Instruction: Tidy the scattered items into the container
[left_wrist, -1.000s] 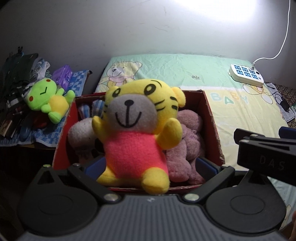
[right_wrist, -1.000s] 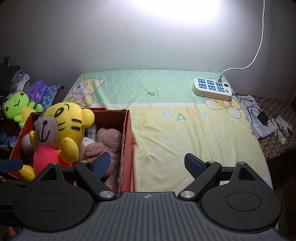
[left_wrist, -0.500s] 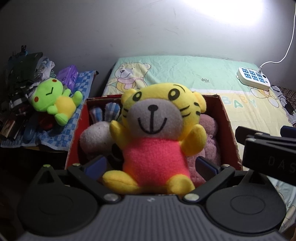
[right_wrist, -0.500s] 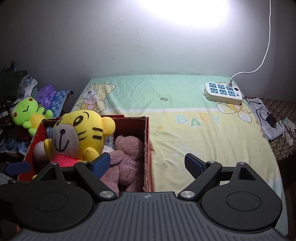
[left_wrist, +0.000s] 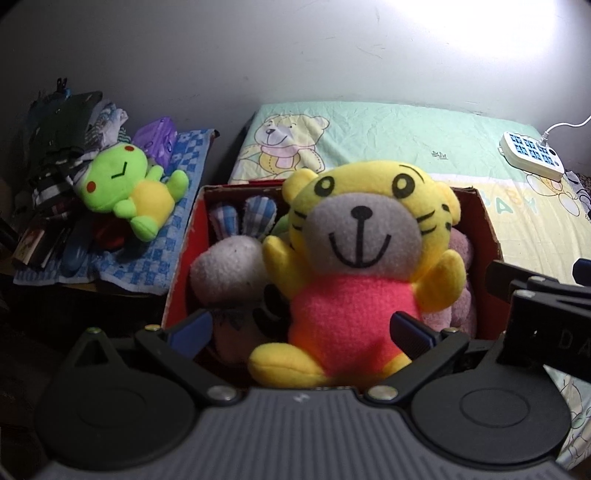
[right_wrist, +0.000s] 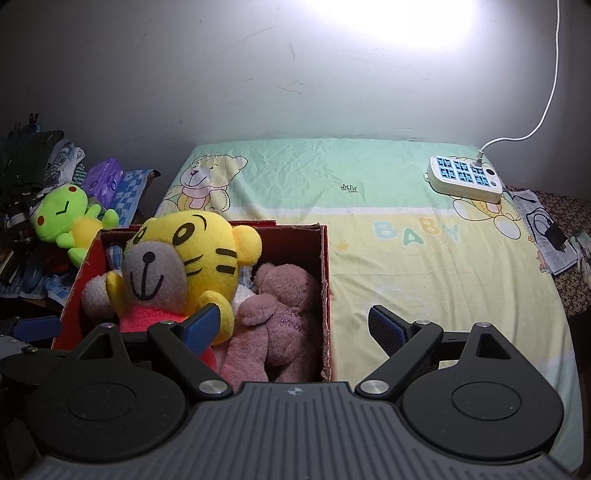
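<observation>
Left wrist view: red box (left_wrist: 181, 258) taken as the landmark, sitting at the near left corner of the bed sheet (left_wrist: 406, 140). Yellow tiger plush (left_wrist: 354, 266) sits upright in the box, facing the camera, pink belly forward, feet at the near wall. Left gripper (left_wrist: 301, 326) has its two blue-padded fingers spread wide, one on each side of the tiger's lower body; whether the pads touch the plush I cannot tell, but they are not clamped on it. Left of the tiger inside the box, a grey-white plush (left_wrist: 229, 269) with checked blue ears; behind the tiger to the right, a pink teddy (left_wrist: 461, 288), mostly hidden. Outside the box to its left, a green frog plush (left_wrist: 125, 188) lies on a blue checked cloth (left_wrist: 173, 221), apart from the box, with a purple packet (left_wrist: 155, 140) just beyond it. Right wrist view: right gripper (right_wrist: 293, 325) spread open and holding nothing, its left finger over the box interior near the tiger's arm, its right finger over bare sheet right of the box. Pink teddy lies along the box's right wall. White power strip (right_wrist: 465, 179) lies well beyond the box to the right on the sheet, cable running up the wall.
</observation>
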